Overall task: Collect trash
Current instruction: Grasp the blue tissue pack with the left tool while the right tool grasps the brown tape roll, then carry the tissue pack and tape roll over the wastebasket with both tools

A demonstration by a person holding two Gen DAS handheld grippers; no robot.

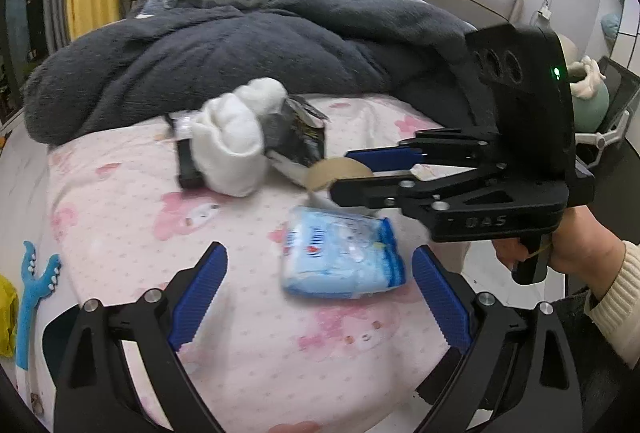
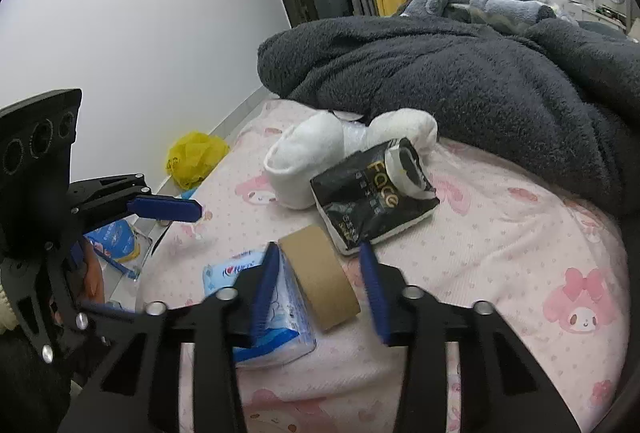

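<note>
Currently listed: cardboard roll (image 2: 320, 275), near middle of bed (image 2: 500, 233), light, stiff, crushable (hold across its flat rim). Right gripper (image 2: 320, 291) straddles it, contact unclear. Left gripper (image 1: 320, 293) spread wide around soft tissue pack (image 1: 344, 257).

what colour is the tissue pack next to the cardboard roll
Light blue and white, clearest in the left wrist view: tissue pack.

Pink cartoon-print sheet (image 2: 500, 233), brown cardboard roll (image 2: 320, 273), pale-blue tissue pack (image 1: 344, 257), charcoal blanket (image 2: 460, 73).
</note>
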